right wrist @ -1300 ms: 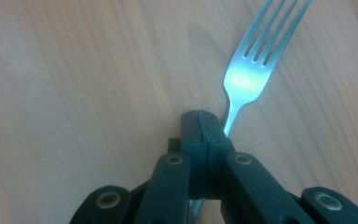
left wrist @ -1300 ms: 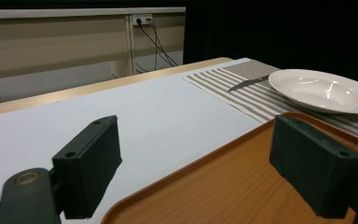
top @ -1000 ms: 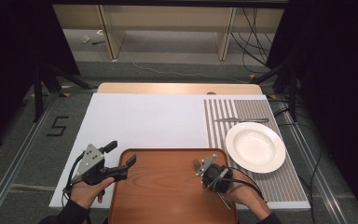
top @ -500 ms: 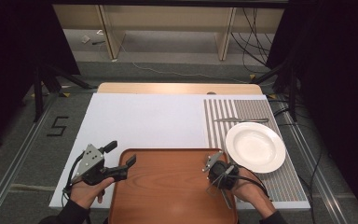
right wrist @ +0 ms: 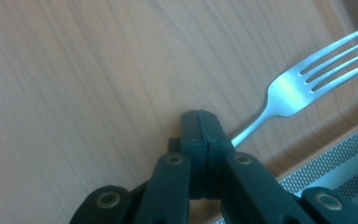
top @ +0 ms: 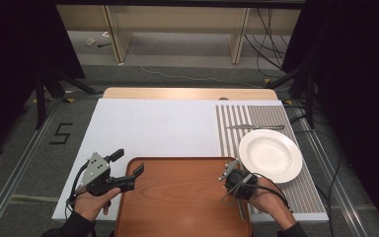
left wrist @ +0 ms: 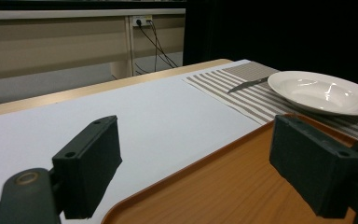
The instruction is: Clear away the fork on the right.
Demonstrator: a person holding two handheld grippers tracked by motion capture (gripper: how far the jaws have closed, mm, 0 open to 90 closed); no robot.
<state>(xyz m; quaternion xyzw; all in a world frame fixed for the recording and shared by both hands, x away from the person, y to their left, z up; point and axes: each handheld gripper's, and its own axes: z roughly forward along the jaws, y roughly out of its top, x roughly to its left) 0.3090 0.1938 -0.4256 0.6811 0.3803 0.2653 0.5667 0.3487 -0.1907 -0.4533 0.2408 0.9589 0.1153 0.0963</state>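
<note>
My right gripper (right wrist: 200, 128) is shut on the handle of a silver fork (right wrist: 286, 86), whose tines point toward the rim of the brown wooden tray (right wrist: 98, 70). From above, the right gripper (top: 237, 183) sits over the tray's right side, held by a hand. My left gripper (top: 128, 163) hovers at the tray's (top: 177, 197) left rim. It is open (left wrist: 196, 158), with nothing between its jaws.
A white plate (top: 270, 154) rests on a striped placemat (top: 229, 128) to the right of the tray, with a knife (top: 254, 127) lying behind it. A white mat (top: 158, 128) covers the table behind the tray. Table legs and cables stand beyond the far edge.
My right gripper has shifted a little to the right, toward the tray's right rim. The left gripper has hardly moved.
</note>
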